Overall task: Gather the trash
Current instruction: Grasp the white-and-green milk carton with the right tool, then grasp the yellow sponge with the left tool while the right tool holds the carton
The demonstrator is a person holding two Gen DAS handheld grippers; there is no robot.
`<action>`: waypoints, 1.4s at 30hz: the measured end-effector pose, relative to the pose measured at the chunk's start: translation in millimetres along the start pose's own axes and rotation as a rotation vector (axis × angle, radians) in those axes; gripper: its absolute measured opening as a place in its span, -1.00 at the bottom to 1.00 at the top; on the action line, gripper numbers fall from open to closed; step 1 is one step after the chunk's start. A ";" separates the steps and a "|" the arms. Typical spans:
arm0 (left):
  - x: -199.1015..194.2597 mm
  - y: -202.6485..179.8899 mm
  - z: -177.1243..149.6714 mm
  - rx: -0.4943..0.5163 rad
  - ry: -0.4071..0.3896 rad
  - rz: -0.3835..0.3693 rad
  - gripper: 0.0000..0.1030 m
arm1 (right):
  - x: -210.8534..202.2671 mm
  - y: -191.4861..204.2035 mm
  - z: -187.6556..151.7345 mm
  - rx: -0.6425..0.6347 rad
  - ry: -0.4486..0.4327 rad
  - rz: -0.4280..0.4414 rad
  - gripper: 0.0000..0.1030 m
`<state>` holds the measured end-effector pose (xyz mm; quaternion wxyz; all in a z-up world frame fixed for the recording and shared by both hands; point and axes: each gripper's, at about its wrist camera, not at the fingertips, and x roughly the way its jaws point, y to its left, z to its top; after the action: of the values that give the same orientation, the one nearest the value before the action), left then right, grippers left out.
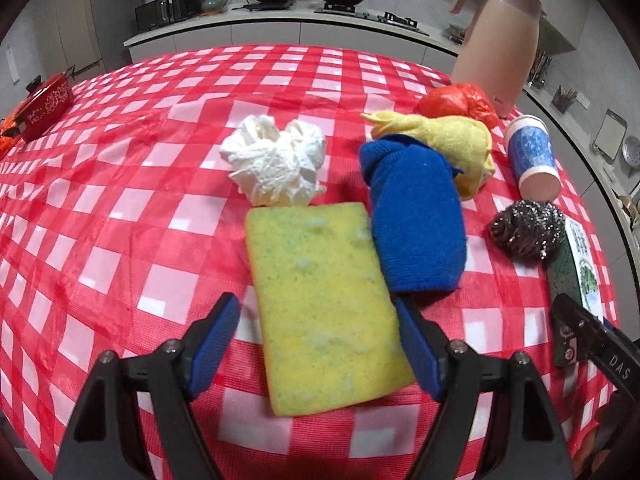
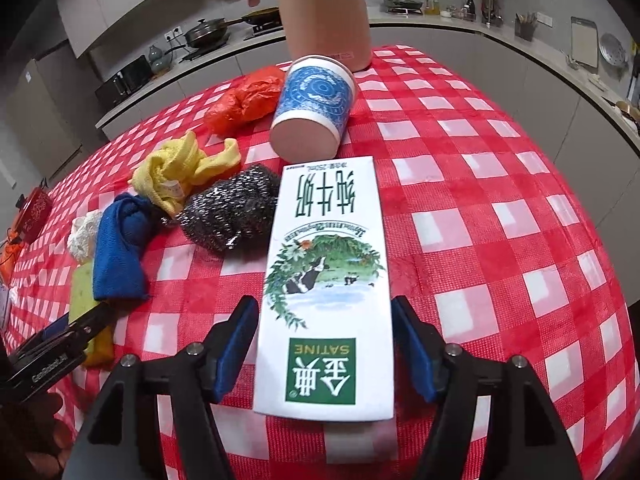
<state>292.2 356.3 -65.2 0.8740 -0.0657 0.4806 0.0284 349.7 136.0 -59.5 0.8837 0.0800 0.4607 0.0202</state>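
1. Both handheld tools tip steeply down toward the red-and-white checked tablecloth (image 1: 120, 200). The left gripper (image 1: 318, 320) straddles the near half of a flat yellow-green rectangular sponge (image 1: 320, 300); its blue pads stand apart, the left one clear of the sponge's edge, the right one at or just off the other edge, I cannot tell which.
2. The right gripper (image 2: 324, 332) straddles a white milk carton with a green label (image 2: 326, 280), lying flat. Its pads stand apart, with a sliver of cloth showing on each side of the carton.
3. The carton's long axis runs straight away from the right gripper, its far end just short of the paper cup. The sponge's long axis runs away from the left gripper, leaning a little left.
4. Taking the carton as landmark: one silvery steel-wool scourer (image 2: 232, 212) touches its left edge; one blue-patterned paper cup (image 2: 314, 108) lies on its side just beyond its far end, base toward the carton; one crumpled red plastic bag (image 2: 244, 100) sits left of the cup.
5. Further left of the carton lie one knotted yellow cloth (image 2: 180, 172), one rolled blue cloth (image 2: 120, 248), one crumpled white tissue (image 1: 276, 164) and the sponge.
6. One tall pink thermos jug (image 1: 500, 40) stands beyond the cup.
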 end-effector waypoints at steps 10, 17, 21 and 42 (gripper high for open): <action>-6.9 -0.6 -1.1 0.017 -0.040 -0.064 -0.05 | -1.4 -2.4 1.0 -0.007 -0.018 0.005 0.15; -33.1 -10.7 -0.4 0.009 -0.102 -0.101 -0.10 | -16.9 -14.4 -0.4 0.008 -0.049 0.020 0.08; -49.8 -20.7 -0.9 0.005 -0.137 -0.113 -0.10 | -31.9 -25.4 0.6 0.012 -0.073 0.025 0.08; -87.5 -177.7 -32.7 0.128 -0.149 -0.268 -0.10 | -105.9 -140.6 -14.7 0.067 -0.151 0.052 0.08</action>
<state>238.0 176.9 6.9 0.9055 -0.0711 0.4023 -0.1144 271.5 -12.4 -4.4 0.9120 0.1228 0.3908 0.0215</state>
